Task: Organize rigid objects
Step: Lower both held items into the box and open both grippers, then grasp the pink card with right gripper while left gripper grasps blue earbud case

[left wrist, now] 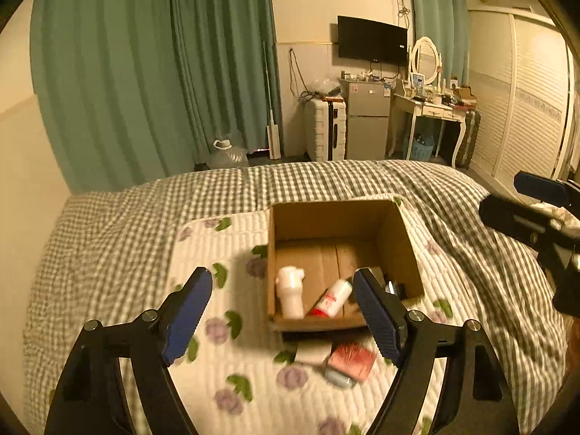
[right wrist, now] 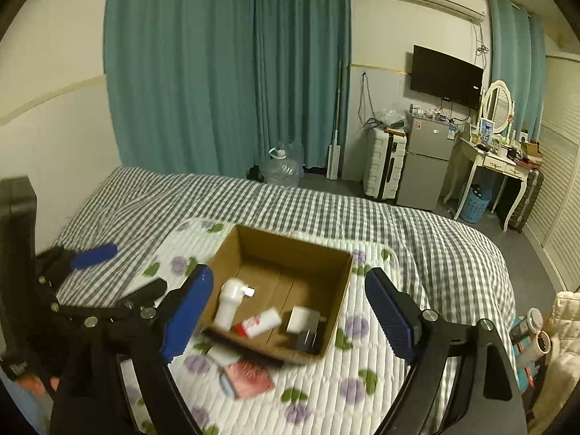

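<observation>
Cardboard, brown and open-topped, the square box (left wrist: 328,253) sits on a white quilted mat with purple flowers (left wrist: 253,380) on the grey-and-white checked bedspread (left wrist: 108,235). Inside it lie a white plastic bottle with a nozzle (left wrist: 290,291), a white tube with a red label (left wrist: 331,299), and, in the right wrist view, a white block and something dark at the box's 4 o'clock corner, too blurred to name.

Just outside the near wall, at the box's 6 o'clock, rest a red flat rectangular packet (left wrist: 349,360) and a small white box (left wrist: 313,351), touching or nearly so; both are blurred.

The left gripper (left wrist: 282,311) hovers above the near wall with its jaws spread wide, holding nothing. The right gripper (right wrist: 288,313) also hangs over the box with jaws wide apart and empty.

Judged from here, 2 items remain outside. The soft mat may let the thin packet sink or slide away from closing fingers. The packet lies tight against the box wall, so a finger could snag the cardboard and tip or shove the light box. With both grippers crowded over 1 spot, they could collide.
</observation>
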Demonstrator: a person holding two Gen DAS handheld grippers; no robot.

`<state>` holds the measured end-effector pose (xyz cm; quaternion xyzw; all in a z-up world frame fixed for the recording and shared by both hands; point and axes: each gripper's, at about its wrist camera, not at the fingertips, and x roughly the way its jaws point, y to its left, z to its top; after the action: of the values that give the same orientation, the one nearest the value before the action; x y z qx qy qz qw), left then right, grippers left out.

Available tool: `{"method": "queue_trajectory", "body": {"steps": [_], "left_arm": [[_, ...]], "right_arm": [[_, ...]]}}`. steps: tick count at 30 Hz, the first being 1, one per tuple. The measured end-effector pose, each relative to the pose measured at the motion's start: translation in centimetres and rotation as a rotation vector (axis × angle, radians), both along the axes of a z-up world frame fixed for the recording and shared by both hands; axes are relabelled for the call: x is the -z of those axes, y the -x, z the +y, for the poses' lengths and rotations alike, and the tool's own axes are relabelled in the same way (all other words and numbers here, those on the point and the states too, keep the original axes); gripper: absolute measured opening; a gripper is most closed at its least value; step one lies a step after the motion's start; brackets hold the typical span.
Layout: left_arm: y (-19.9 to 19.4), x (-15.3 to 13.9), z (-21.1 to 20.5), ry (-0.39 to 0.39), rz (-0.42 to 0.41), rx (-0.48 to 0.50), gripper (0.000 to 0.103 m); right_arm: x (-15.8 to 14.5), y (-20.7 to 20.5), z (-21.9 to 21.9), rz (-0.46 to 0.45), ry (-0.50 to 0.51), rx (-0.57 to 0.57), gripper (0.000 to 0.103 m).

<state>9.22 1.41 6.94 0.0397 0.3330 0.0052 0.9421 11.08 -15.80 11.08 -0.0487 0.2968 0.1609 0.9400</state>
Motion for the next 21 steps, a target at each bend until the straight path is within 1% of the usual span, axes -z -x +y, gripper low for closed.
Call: {"method": "queue_trajectory", "body": {"steps": [4,7,10,12,13,15,16,17,18,21], "left_arm": [[2.7,0.4,1.2,0.009,0.016,-0.010,0.084],[3.9,2.1,2.0,0.011,0.045,-0.019,0.084],[4.4,5.1,2.6,-0.008,0.080,-0.034,0.084],[4.5,7.7,2.8,-0.020,0.109,-0.033,0.084],[4.4,9.1,2.9,-0.022,0.119,-0.036,0.084],[4.4,11.5,3.0,-0.019,0.132,-0.051,0.084],[4.2,12.2,3.1,-0.014,0.139,-0.058,0.084],[3.7,13.7,3.2,-0.006,0.157,-0.066,0.084],[3.3,14.5,3.4,0.000,0.170,-0.069,0.084],[2.0,16.7,3.9,0.006,0.196,-0.093,0.084]], "right_arm": [[0.8,3.1,0.5,0.025,0.035,-0.015,0.086],[3.1,4.5,1.1,0.063,0.051,-0.024,0.086],[7.1,4.8,1.8,0.121,0.057,-0.019,0.086],[9.5,4.5,2.2,0.155,0.064,-0.013,0.086],[11.3,4.2,2.6,0.179,0.074,-0.012,0.086],[14.3,3.6,3.2,0.213,0.087,-0.021,0.086],[15.2,3.4,3.4,0.227,0.086,-0.027,0.086],[16.8,3.0,3.7,0.256,0.087,-0.039,0.086],[18.5,2.4,4.1,0.289,0.099,-0.051,0.086],[22.1,1.2,5.2,0.333,0.148,-0.077,0.086]]}}
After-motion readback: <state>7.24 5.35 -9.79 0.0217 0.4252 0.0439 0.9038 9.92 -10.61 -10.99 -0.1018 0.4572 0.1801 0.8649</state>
